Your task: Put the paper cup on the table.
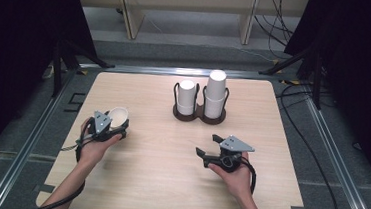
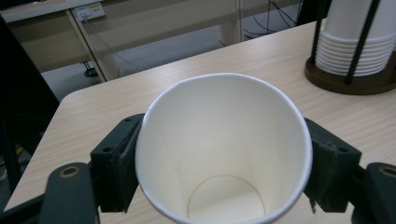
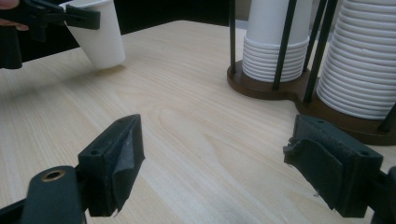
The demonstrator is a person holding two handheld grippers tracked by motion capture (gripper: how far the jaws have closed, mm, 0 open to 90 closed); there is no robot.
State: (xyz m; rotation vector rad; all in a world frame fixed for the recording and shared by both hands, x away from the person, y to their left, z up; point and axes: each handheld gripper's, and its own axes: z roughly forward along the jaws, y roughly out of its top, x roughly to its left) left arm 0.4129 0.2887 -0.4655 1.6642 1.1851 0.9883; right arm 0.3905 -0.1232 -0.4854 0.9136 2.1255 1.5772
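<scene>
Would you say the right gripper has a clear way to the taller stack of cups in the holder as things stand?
Probably yes. The right gripper has its jaws open with nothing between them, and bare table lies between it and the taller stack. The holder's dark uprights around the stack may limit where the jaws can close.

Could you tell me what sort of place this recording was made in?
Probably a lab test bench: a light wooden tabletop in a metal floor frame, loose black cables, dark curtains, and a dark wooden holder of stacked white paper cups.
</scene>
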